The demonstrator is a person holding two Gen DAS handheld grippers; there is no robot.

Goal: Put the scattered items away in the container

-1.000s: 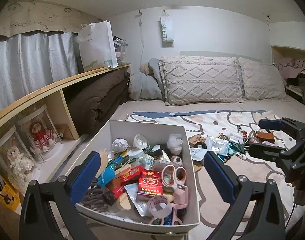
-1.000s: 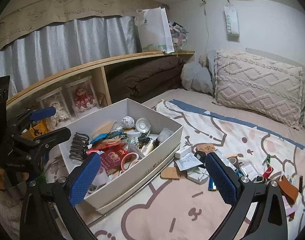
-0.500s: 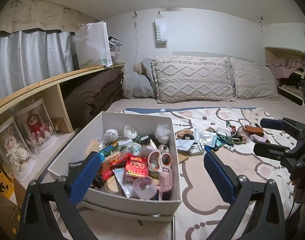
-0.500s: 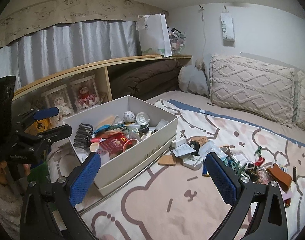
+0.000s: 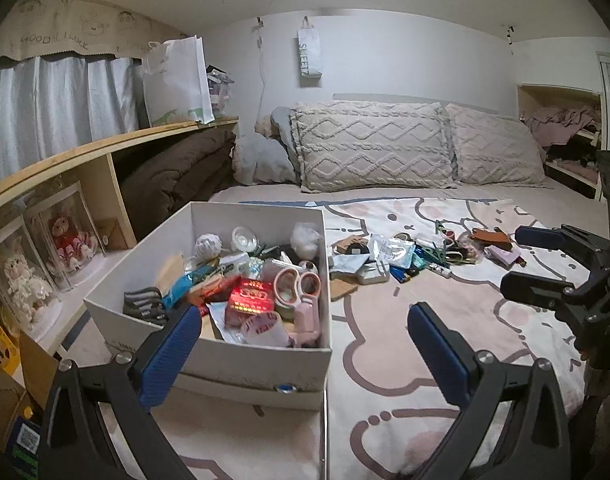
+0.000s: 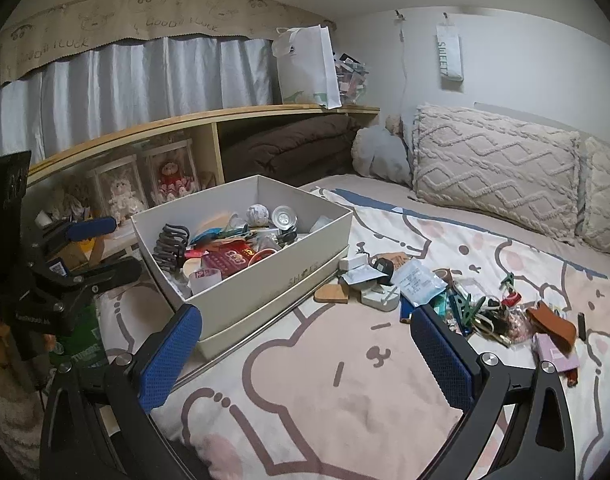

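Observation:
A white cardboard box (image 5: 241, 360) (image 6: 265, 296) sits on the bed at the left, full of small items such as pink scissors (image 5: 301, 284), a red packet (image 5: 249, 300) and a black hair claw (image 6: 171, 244). A scatter of small items (image 5: 405, 256) (image 6: 437, 292) lies on the blanket to the box's right: foil packets, clips, a brown leather piece (image 6: 553, 320). My left gripper (image 5: 305, 356) is open and empty, hovering before the box. My right gripper (image 6: 305, 356) is open and empty, above the blanket short of the scatter.
Two knit pillows (image 5: 369, 148) lie at the head of the bed. A wooden shelf (image 6: 209, 120) along the left holds a brown duvet, boxed dolls (image 6: 173, 176) and a white bag (image 6: 305, 68). An alcove with clothes (image 5: 561, 124) is at far right.
Both grippers have pulled back and up from the box and the scatter, which now look smaller and farther. Both stay open and empty. No item has moved.

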